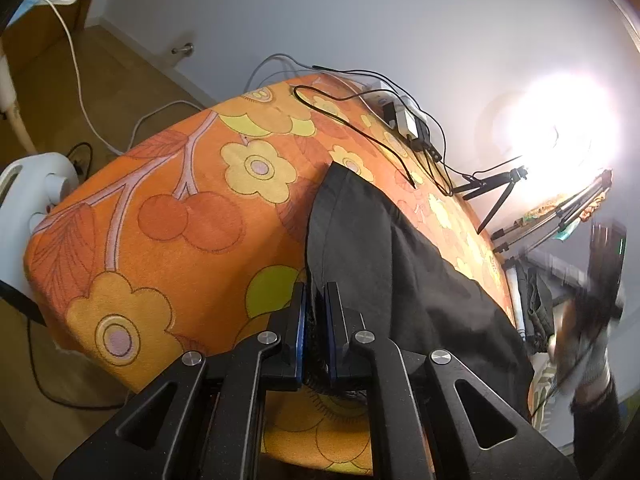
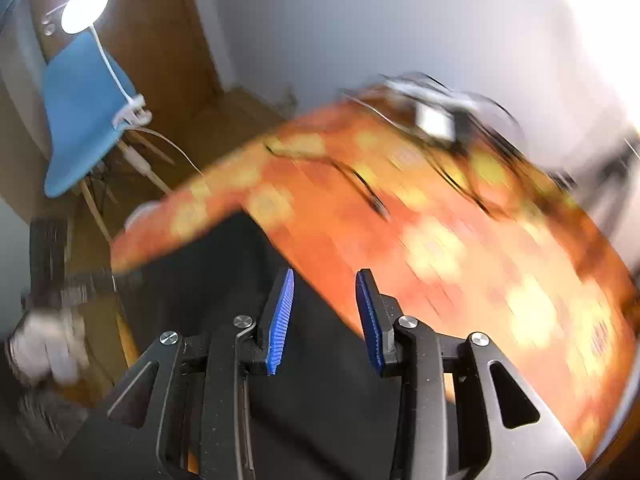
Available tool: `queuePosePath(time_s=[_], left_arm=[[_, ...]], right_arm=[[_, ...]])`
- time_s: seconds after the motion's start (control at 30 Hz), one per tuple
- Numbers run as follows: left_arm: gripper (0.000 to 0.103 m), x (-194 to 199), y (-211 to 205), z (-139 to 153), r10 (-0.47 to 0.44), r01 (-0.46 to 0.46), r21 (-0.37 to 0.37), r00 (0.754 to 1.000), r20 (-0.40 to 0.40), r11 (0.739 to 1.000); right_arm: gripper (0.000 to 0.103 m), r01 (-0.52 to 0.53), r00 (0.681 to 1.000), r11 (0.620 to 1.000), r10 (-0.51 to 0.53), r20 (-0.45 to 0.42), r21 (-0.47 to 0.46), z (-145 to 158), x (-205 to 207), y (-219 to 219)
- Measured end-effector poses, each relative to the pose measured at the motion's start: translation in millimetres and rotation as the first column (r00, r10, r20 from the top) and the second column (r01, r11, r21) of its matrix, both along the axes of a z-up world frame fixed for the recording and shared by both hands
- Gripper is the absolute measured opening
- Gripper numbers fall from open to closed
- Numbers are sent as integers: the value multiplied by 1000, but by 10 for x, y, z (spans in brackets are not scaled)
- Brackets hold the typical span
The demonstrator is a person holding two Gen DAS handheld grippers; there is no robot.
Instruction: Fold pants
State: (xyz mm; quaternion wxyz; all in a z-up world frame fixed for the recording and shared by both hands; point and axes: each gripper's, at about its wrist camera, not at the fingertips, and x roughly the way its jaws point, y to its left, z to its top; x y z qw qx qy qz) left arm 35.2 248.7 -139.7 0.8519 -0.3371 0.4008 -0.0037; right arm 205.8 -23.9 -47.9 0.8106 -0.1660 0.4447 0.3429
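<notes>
Black pants (image 1: 380,248) lie on a table under an orange flowered cloth (image 1: 180,200), reaching from the middle toward the right edge. My left gripper (image 1: 316,312) is shut on the near left edge of the pants, dark fabric pinched between its blue pads. The right wrist view is blurred. In it my right gripper (image 2: 326,280) is open above the pants (image 2: 224,264), and nothing is pressed between its blue pads (image 2: 280,320). In the left wrist view, the right gripper (image 1: 604,264) shows as a blur off the table's right side, held by a gloved hand.
Cables and a power adapter (image 1: 412,124) lie at the table's far corner. Tripods (image 1: 500,188) and a bright lamp (image 1: 560,128) stand to the right. A white appliance (image 1: 32,196) sits on the floor at the left. A blue chair (image 2: 80,112) with a clip lamp (image 2: 84,8) stands beyond the table.
</notes>
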Motion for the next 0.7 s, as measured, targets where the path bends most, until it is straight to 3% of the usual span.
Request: queuePosePath(time_s=[0.17, 0.3, 0.5, 0.63, 0.7], left_arm=[[7, 25, -7, -4, 17, -17, -5, 1000, -8, 1000], [7, 37, -20, 5, 26, -26, -7, 1000, -10, 1000], [7, 18, 36, -18, 48, -49, -55, 999, -19, 997], [11, 25, 28, -30, 43, -44, -59, 999, -24, 997], [25, 37, 23, -52, 40, -42, -66, 999, -37, 997]], right_arm=[[34, 72, 997, 980, -77, -22, -184, -552, -238, -605], [34, 145, 989, 967, -150, -9, -211, -841, -145, -753], [35, 168, 986, 967, -165, 34, -192, -829, -191, -721], [35, 94, 996, 986, -91, 25, -138, -707, -462, -512], [35, 62, 998, 984, -58, 31, -168, -761, -550, -392]])
